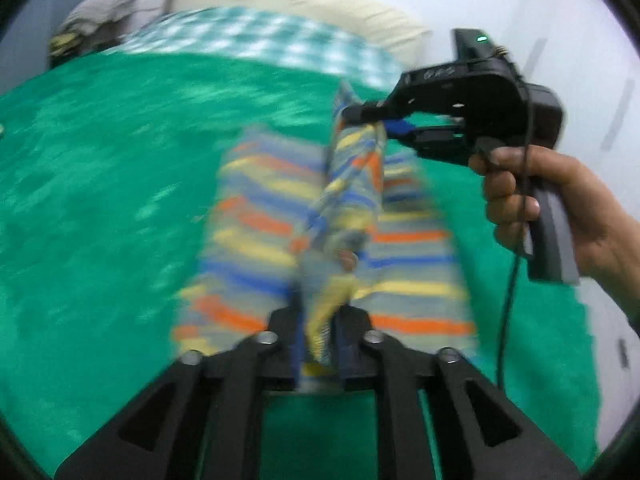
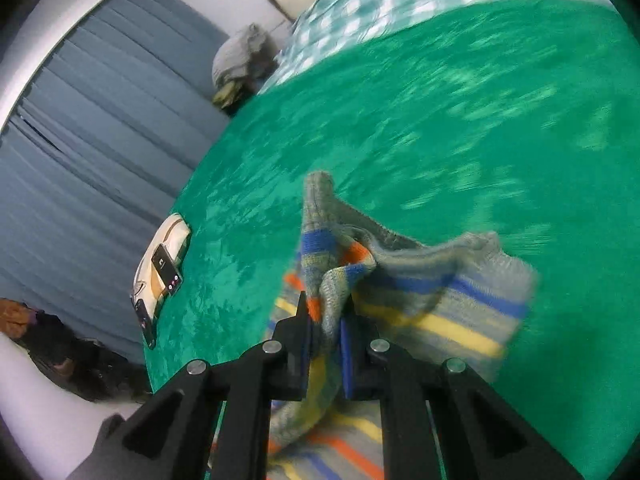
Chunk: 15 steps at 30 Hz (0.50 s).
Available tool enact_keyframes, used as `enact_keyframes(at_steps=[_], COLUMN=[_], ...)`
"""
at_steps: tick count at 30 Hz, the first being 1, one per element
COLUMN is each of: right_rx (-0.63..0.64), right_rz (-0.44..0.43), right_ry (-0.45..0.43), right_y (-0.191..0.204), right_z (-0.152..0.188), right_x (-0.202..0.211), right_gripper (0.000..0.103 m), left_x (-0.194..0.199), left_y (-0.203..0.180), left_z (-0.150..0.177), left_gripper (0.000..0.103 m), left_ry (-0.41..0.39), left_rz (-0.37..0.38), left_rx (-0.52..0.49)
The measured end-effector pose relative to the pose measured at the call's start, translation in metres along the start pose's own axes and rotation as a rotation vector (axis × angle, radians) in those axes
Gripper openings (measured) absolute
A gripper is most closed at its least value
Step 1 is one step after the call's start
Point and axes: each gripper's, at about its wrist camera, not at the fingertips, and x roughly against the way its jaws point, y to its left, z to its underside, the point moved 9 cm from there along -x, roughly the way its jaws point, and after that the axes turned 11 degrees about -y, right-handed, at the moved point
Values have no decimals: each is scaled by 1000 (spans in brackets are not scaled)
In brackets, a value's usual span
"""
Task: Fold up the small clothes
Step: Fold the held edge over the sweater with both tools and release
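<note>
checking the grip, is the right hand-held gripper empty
No, the right hand-held gripper is shut on a bunched fold of the striped knit garment, lifted above the green bedspread.

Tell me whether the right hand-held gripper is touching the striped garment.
Touching. The right wrist view shows the striped garment pinched between the right hand-held gripper fingers, cloth bunched between both pads.

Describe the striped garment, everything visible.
The striped garment is a small knitted piece, grey with blue, orange and yellow stripes, soft and limp. It lies partly on the green blanket, with a ridge of fabric lifted along its middle. The left gripper is shut on its near end; the right gripper is shut on a bunched fold at the far end, where a plain grey ribbed edge sticks up. Motion blur hides finer detail, so the garment type is unclear.
</note>
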Motion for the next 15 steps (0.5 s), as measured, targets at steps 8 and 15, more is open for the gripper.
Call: enact_keyframes(at_steps=[8, 15], right_rx=[111, 340], right_rz=[69, 119], right_ry=[-156, -52], right_y=[18, 26], right_z=[23, 140], right_x=[35, 86], right_gripper=[45, 44], left_x=[22, -32], left_y=[13, 25], left_z=[-17, 17], left_gripper=[79, 25], left_ry=[-33, 191], left_rz=[45, -99], left_rx=[-23, -17])
